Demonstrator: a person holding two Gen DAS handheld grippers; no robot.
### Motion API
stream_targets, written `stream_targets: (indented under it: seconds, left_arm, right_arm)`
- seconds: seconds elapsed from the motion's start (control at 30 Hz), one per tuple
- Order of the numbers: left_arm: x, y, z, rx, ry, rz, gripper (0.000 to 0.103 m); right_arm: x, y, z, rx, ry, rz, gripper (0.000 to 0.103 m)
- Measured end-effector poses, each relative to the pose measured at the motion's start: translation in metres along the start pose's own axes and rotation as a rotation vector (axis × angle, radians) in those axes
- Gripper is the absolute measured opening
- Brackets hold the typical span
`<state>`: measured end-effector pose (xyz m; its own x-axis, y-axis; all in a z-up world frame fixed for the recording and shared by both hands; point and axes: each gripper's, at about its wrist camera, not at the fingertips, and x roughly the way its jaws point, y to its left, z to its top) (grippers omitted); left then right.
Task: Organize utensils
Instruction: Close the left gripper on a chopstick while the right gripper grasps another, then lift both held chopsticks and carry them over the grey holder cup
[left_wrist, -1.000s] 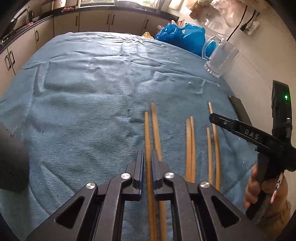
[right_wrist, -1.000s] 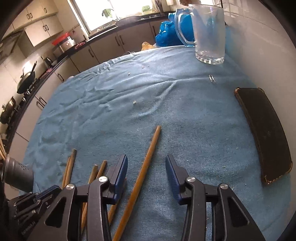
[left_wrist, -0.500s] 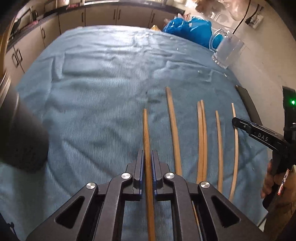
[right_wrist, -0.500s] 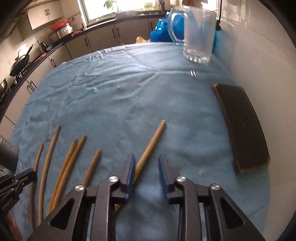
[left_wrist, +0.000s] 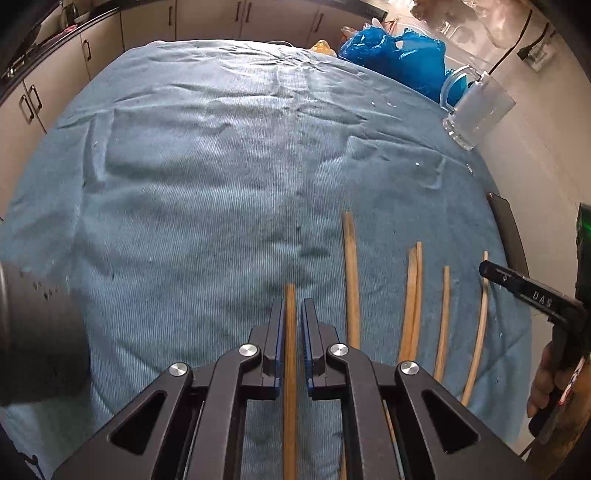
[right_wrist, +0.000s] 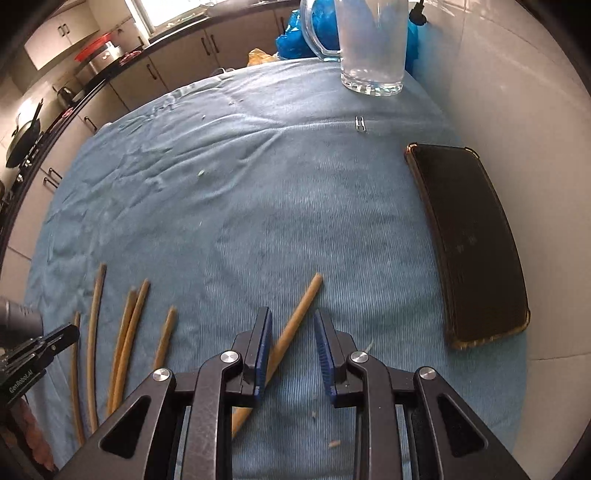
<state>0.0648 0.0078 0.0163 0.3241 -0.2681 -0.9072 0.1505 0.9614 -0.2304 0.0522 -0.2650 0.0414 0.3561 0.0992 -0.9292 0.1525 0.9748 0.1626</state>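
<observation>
Between the L gripper's (left_wrist: 292, 325) blue pads runs one wooden chopstick (left_wrist: 290, 354), shaft lengthwise along the fingers, tip poking just past them; the pads sit close on both sides w/ a thin gap showing on the right one, so it reads as pinched or nearly so, can't tell for sure how firm. R gripper (right_wrist: 291, 345) is spread, jaws apart, straddling a slanted chopstick (right_wrist: 291, 328) that lies diagonal on the blue cloth (right_wrist: 258, 206), its near end under the L-hand pad, nothing gripped yet. Step in hand, by my read: each tool is taking one stick to sort or pair them. Next move prob. needs the R jaws squared to the slanted stick, then closed on it, w/o rolling it. Sticks are slim, round, light-brown wood, some bowed (fisheye may add to that). Rest of the set (left_wrist: 413, 295) lies roughly parallel on the cloth between the two tools, five or so, two touching as a pair. Further out: a glass mug (right_wrist: 369, 40) at the far edge, a dark phone-like slab (right_wrist: 469, 240) by the wall, a blue plastic bag (left_wrist: 399, 55) behind.
</observation>
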Motion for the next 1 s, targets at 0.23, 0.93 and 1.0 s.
stream_targets:
  seconds: [0.23,0.93,1.0]
  left_arm:
    - [-0.001,0.004,-0.002,0.001,-0.018,-0.029,0.008]
    - [-0.047,0.010,-0.031,0.035,-0.196,-0.093,0.005]
    - [-0.061,0.010,-0.035,0.029,-0.231,-0.112,0.005]
  right_arm:
    - [0.004,-0.002,0.014,0.033,0.042,0.001,0.026]
    - [-0.030,0.001,-0.007,0.042,-0.258,0.150,0.006]
    - [-0.048,0.000,-0.014,0.051,-0.311,0.172,0.006]
